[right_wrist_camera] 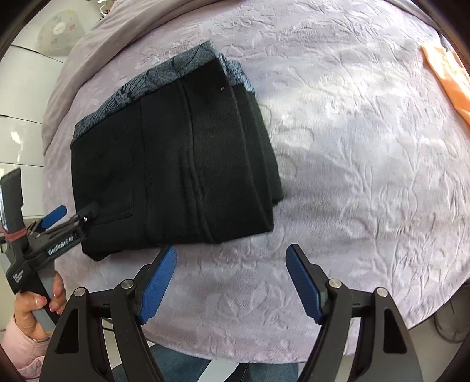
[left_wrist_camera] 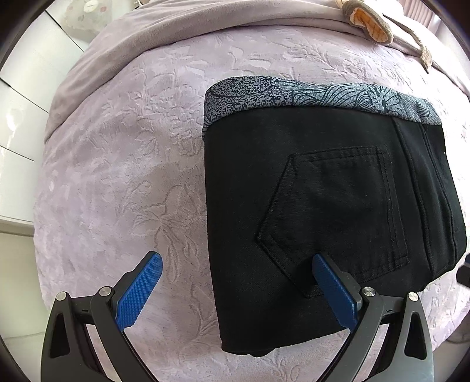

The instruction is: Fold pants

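The black pants lie folded into a compact rectangle on the lilac bedspread, back pocket up, with a grey patterned waistband at the far edge. They also show in the right wrist view. My left gripper is open, straddling the near left edge of the pants, its right finger over the cloth. It shows from the side in the right wrist view. My right gripper is open and empty, just in front of the near right corner of the pants.
The lilac embossed bedspread covers the surface. An orange and beige item lies at the far edge; an orange cloth lies at right. White cabinets stand left. The surface's front edge is close below.
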The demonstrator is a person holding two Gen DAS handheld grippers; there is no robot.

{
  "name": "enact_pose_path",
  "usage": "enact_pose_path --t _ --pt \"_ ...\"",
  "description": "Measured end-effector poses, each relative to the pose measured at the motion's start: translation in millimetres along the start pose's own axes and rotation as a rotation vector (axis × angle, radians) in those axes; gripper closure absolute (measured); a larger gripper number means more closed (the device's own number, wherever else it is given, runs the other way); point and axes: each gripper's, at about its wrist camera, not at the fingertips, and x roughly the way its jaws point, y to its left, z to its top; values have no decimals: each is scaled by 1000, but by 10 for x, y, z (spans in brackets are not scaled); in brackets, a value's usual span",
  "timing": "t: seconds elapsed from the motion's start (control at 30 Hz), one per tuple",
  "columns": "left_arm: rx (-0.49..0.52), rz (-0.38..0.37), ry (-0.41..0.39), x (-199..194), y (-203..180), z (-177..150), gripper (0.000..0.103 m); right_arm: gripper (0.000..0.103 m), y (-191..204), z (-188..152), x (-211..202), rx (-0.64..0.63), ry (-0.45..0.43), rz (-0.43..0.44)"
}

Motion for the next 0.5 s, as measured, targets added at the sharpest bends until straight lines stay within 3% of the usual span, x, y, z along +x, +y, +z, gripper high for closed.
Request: enact_pose_path --t 0.5 --pt "-33 -72 40 169 182 59 1 23 -146 213 85 9 14 23"
